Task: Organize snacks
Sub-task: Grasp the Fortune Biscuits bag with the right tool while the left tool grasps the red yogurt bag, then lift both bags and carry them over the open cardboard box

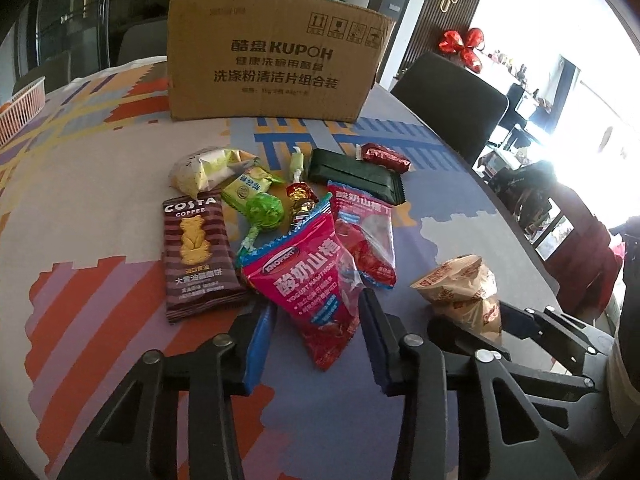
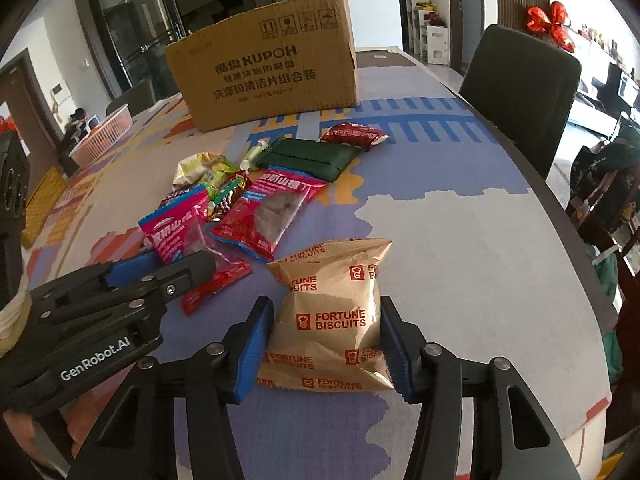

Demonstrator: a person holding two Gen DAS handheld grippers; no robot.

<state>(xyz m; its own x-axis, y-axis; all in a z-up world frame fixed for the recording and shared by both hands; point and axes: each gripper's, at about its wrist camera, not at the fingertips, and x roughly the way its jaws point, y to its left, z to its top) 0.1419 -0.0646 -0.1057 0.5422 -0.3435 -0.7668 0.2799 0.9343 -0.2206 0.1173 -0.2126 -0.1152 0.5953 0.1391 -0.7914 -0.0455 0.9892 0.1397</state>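
Bright daylight from blown-out windows (image 1: 592,80) far right of the tongs. Glare on the crinkly pink snack packet (image 1: 316,280) and tan foil biscuit bag (image 2: 336,312). Soft shadows leftward. Strong fisheye bending, black vignetted corners; slightly soft throughout.

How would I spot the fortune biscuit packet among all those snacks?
Start at the big cardboard box at the back of the table and come toward the camera, past the snack pile. The Fortune Biscuits bag lies apart, nearest, between the right gripper's open jaws. It is the only tan packet, with red-orange lettering.
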